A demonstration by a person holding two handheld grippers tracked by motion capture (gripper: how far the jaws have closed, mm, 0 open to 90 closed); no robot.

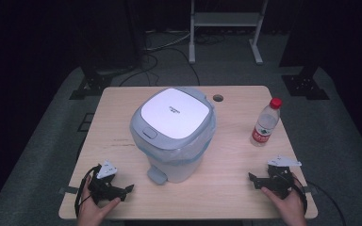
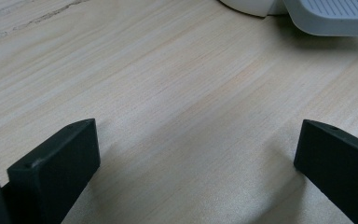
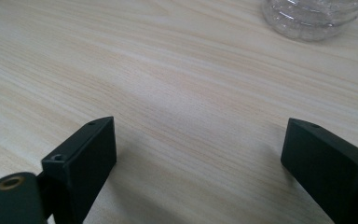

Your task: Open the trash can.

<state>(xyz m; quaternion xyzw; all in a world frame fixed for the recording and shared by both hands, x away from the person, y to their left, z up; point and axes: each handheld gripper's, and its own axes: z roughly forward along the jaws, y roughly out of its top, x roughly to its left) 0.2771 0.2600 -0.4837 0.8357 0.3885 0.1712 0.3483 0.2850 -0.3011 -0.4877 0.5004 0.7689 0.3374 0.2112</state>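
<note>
Bin: one pedal bin (image 1: 172, 134) stands at the middle of the desk (image 1: 226, 188), lid down, between the two grippers and well apart from both.
Bin lid: white top panel with a small dark line of writing near its middle, too small to read; grey rim and a grey push tab at the front-left edge.
Bin liner: one pale bag (image 1: 206, 136) folded over the rim, seen in the high view.
Pedal: one grey foot pedal (image 1: 157, 176) at the bin's base; the left gripper view shows its ribbed surface (image 2: 335, 16) at the top right, which the high view is too far off to show.
Bottle: one clear plastic bottle (image 1: 266, 123) with a red cap and a red label, upright at the desk's right side; label text too small to read. The right gripper view shows its clear ribbed base (image 3: 314, 16) at the top right.
Left gripper: left gripper (image 1: 127, 189) rests on the desk near the front-left edge, held by a hand; its jaws stand wide apart with bare wood between them (image 2: 196, 154).
Right gripper: right gripper (image 1: 253, 179) rests near the front-right edge, held by a hand; released, jaws spread, bare wood between them (image 3: 198, 158).
Desk hole: one round cable hole (image 1: 218, 98) behind the bin.
Count: two grippers, one bin, one bottle.
</note>
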